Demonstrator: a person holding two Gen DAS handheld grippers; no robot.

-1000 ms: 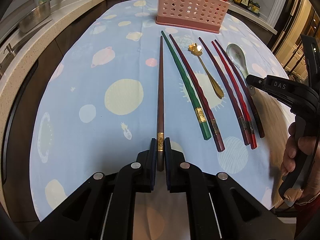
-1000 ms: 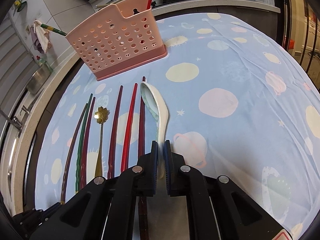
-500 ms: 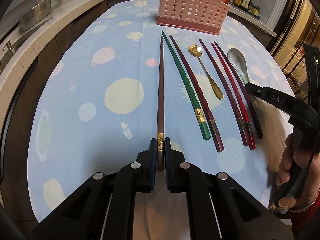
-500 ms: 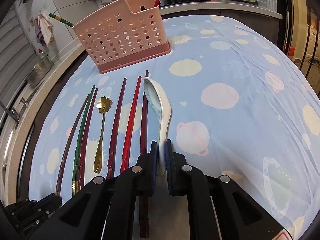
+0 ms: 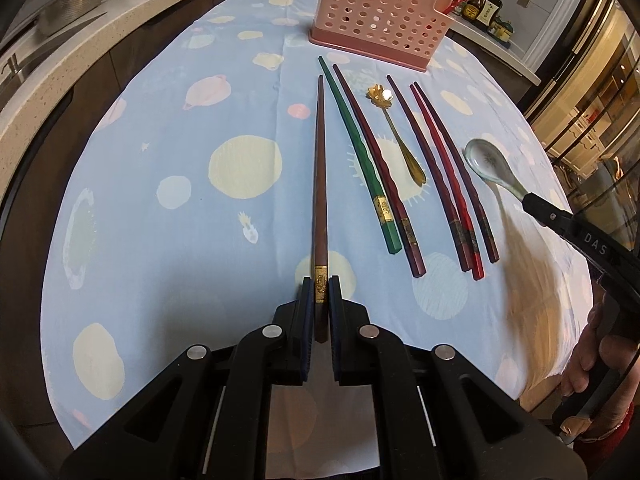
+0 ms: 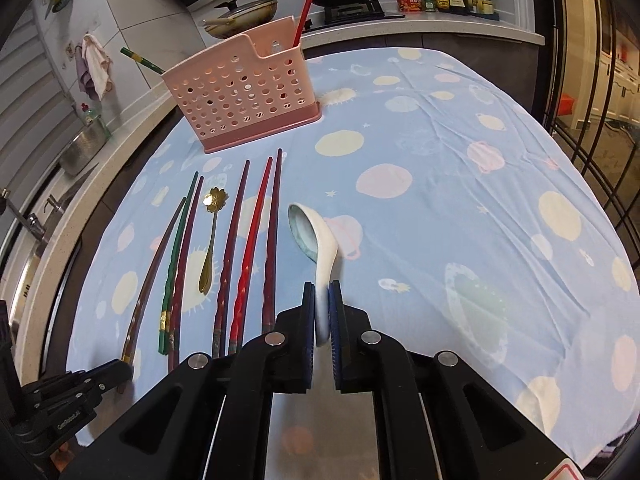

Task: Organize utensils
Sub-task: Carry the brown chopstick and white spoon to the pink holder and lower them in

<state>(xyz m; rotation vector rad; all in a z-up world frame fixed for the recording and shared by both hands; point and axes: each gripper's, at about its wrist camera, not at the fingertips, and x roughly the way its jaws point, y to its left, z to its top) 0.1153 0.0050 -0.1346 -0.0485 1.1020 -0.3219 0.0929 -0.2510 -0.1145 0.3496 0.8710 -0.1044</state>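
**Spoon and Chopstick Held, Pink Basket Waiting**

While both hands hold something, the big table (image 6: 460, 152) with its blue planet cloth carries everything else. Near its far edge stands the pink basket (image 6: 244, 100), full of round holes and with walls that split it into parts. A red chopstick (image 6: 304, 8) sticks up from its right end, and a green stick (image 6: 142, 60) pokes out behind its left end. How full the basket is cannot be seen.

Six chopsticks lie side by side in the middle of the table, pointing at the basket. They look hard, thin and light. Their thick ends, with the gold bands, look like the best place to grab, because the thin tips may slip.

Next comes the brown chopstick (image 5: 320, 168). Its thick end is pinched in the left gripper (image 5: 320, 300), clamped tight on it, close to the near edge. The tip points at the basket.

Then comes the white spoon (image 6: 316, 240), which looks smooth, heavy for its size, and easy to chip. The right gripper (image 6: 320, 308) squeezes its handle, with the bowl tipped up above the cloth, toward the right side of the table. Held at the end, it could swing.

Smallest is the little gold spoon (image 5: 398, 136), lying flat between the chopsticks. It looks thin and light, so the middle of its handle seems best.
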